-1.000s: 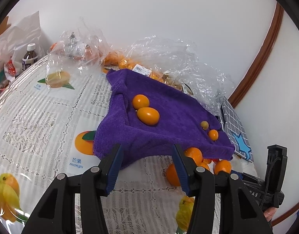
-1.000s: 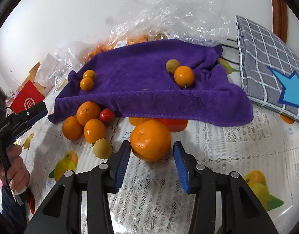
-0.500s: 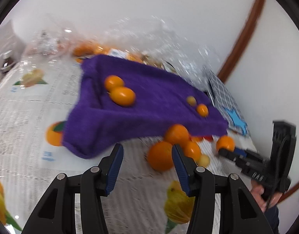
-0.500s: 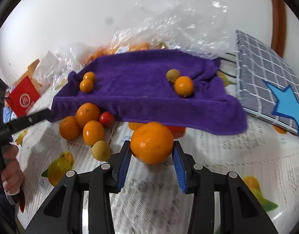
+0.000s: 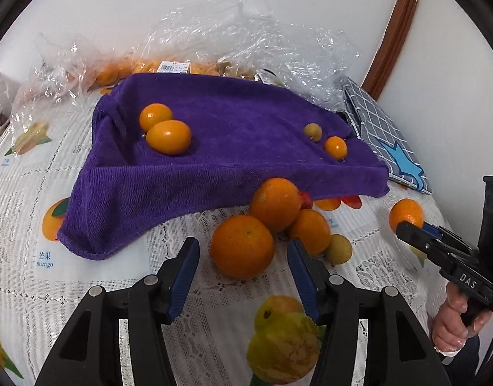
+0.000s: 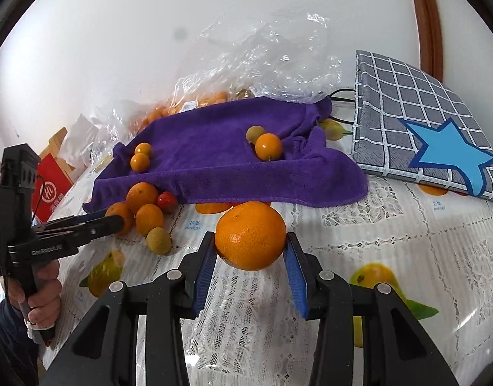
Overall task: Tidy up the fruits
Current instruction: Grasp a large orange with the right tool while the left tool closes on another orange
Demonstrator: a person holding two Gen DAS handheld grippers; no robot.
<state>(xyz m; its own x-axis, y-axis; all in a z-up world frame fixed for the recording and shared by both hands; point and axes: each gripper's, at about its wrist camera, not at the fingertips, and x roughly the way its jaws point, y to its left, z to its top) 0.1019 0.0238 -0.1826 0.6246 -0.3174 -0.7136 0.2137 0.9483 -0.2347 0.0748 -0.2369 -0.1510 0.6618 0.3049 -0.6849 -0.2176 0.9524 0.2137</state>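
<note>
The right gripper (image 6: pixel 250 259) is clamped by its blue pads on a large round orange (image 6: pixel 250 235), held just above the lace tablecloth (image 6: pixel 391 225). The left gripper (image 5: pixel 243 262) is opening, unloaded, around a second round orange (image 5: pixel 242 246) beside the purple towel (image 5: pixel 214 160). The fruit is judged firm, light and prone to rolling; it is best gripped across its widest girth. Only the right wrist view shows the red carton (image 6: pixel 50 189).

"mango" on tablecloth (image 5: pixel 44 263); "DAS" on right hand-held gripper (image 5: pixel 416 230)
</note>
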